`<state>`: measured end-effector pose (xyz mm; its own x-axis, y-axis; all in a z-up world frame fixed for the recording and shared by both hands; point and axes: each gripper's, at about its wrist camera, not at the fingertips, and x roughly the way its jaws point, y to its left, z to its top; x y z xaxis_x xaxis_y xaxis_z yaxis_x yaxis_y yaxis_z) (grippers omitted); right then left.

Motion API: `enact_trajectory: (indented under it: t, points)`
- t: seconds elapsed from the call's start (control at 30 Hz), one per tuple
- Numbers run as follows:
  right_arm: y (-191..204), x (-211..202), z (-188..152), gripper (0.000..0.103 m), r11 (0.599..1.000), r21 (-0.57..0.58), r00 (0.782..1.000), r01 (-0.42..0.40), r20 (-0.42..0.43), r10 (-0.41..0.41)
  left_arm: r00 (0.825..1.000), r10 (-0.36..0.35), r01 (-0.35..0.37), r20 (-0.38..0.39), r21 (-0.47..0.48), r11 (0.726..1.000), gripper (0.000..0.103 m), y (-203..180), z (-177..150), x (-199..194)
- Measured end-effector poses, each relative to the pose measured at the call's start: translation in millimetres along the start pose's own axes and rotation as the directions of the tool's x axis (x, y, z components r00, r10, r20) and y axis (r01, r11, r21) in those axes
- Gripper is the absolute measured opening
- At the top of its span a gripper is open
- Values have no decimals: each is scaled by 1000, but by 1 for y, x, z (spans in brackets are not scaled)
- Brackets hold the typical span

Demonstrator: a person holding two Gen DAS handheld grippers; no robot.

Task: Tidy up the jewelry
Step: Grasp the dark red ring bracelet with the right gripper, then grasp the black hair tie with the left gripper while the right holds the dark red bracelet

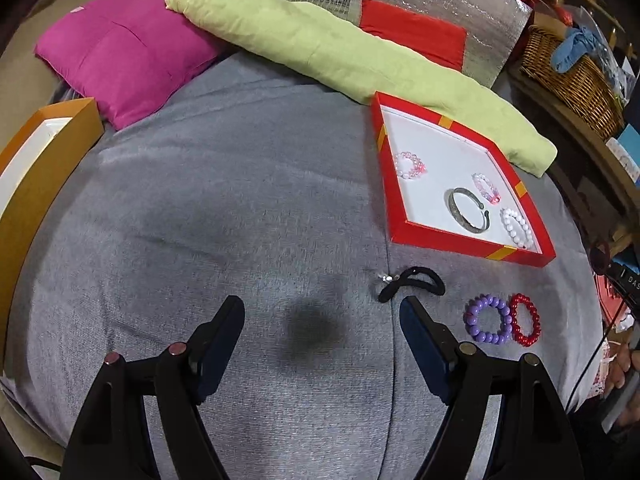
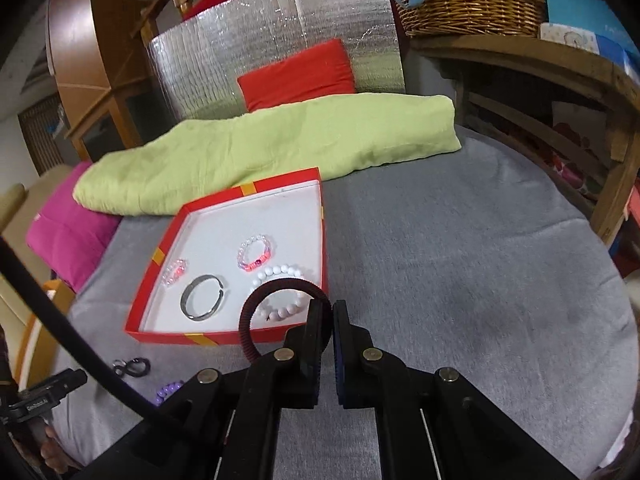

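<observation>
The right tool (image 2: pixel 331 309) is clamped on a dark red ribbed hair tie (image 2: pixel 256 308), just before the shallow red cardboard tray (image 2: pixel 158 258). The left tool (image 1: pixel 322 312) gapes wide and holds nothing, with a black elastic hair tie (image 1: pixel 416 282) just ahead of its right finger.

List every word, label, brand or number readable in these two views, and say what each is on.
"DAS": white letters on a dark device at the right edge of the left wrist view, cut off by the frame.
Small white print on the black camera mount at the lower left of the right wrist view: too blurred to read.
The blue boxes on the wooden shelf: print too small to read.
</observation>
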<state>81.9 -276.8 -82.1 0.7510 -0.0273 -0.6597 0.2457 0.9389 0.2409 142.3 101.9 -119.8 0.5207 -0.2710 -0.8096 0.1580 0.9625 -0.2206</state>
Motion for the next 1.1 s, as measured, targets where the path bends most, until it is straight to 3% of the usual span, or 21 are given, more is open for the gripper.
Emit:
enact_trajectory:
  t: [0.17,0.43,0.6,0.63,0.67,0.73,0.77,0.9,0.93,1.1]
  points:
    - [-20,6,-2,6,993,92,997,-77,-25,80,1000,3,-1,-29,64,998,81,-16,0,13]
    - [-12,6,-7,6,984,80,985,-160,-57,165,999,22,-15,-29,223,975,81,-59,6,37]
    - [-2,5,-11,6,976,63,974,-208,-75,212,999,22,-12,-44,219,976,80,-68,10,51]
    - [-1,4,-11,6,971,67,970,-228,-72,233,999,21,-10,-46,224,975,71,-70,10,52]
    - [0,3,-10,6,966,73,965,-250,-66,255,999,20,-8,-50,231,973,52,-72,10,55]
    - [1,1,-9,6,955,84,956,-284,-55,289,999,34,-24,-40,244,970,40,-74,10,56]
    - [0,1,-8,6,946,98,947,-310,-53,316,999,36,-26,-36,246,969,25,-74,10,56]
    - [-2,4,-8,6,925,135,929,-355,-62,365,999,-5,14,-39,227,974,20,-70,11,54]
    - [-3,5,-8,6,923,141,927,-357,-67,369,999,0,9,-36,234,972,12,-70,10,53]
    - [0,8,-9,6,937,120,938,-329,-77,339,1000,-3,9,-22,238,971,8,-70,10,48]
